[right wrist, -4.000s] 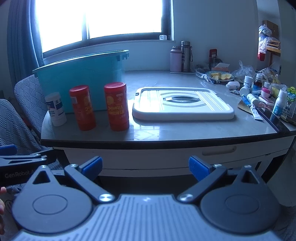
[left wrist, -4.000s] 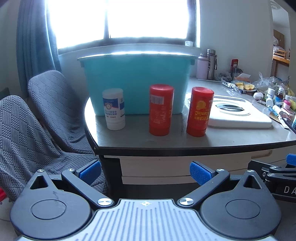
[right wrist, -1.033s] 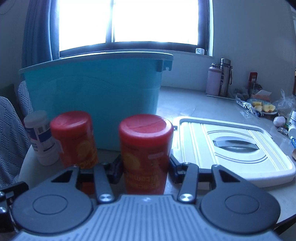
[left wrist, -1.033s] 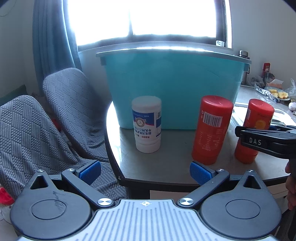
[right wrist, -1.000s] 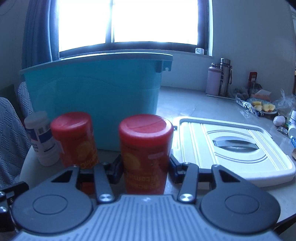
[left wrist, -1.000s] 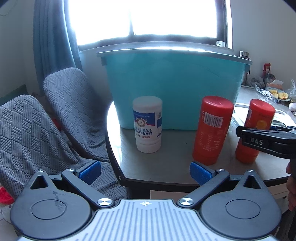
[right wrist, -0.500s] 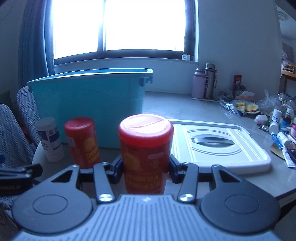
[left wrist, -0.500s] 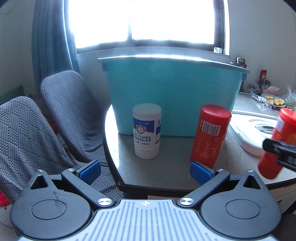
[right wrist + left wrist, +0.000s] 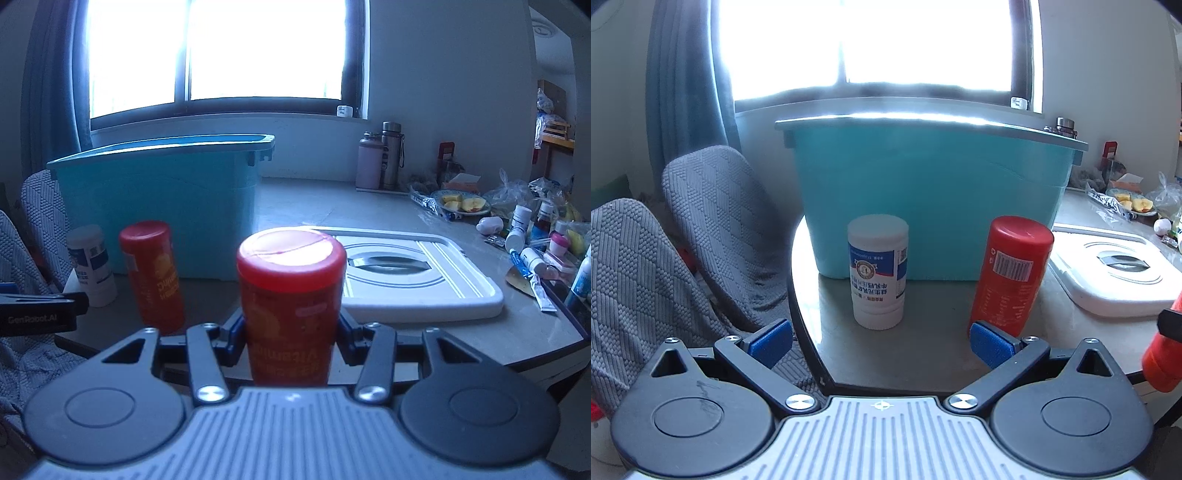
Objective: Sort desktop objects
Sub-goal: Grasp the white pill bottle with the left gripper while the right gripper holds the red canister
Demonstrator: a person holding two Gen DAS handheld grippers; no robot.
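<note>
My right gripper is shut on a red vitamin canister and holds it above the table's front edge; the canister also shows at the right edge of the left wrist view. A second red canister and a white bottle with a blue label stand on the table in front of a large teal bin. My left gripper is open and empty, just short of the table edge, facing the white bottle. The bin is open at the top.
A white bin lid lies flat to the right of the bin. Small bottles, tubes and a fruit plate crowd the far right. Two flasks stand by the wall. Grey-covered chairs stand left of the table.
My right gripper has lifted the red canister off the table and drawn it back and to the right. The left gripper has stayed open and shifted only slightly.
</note>
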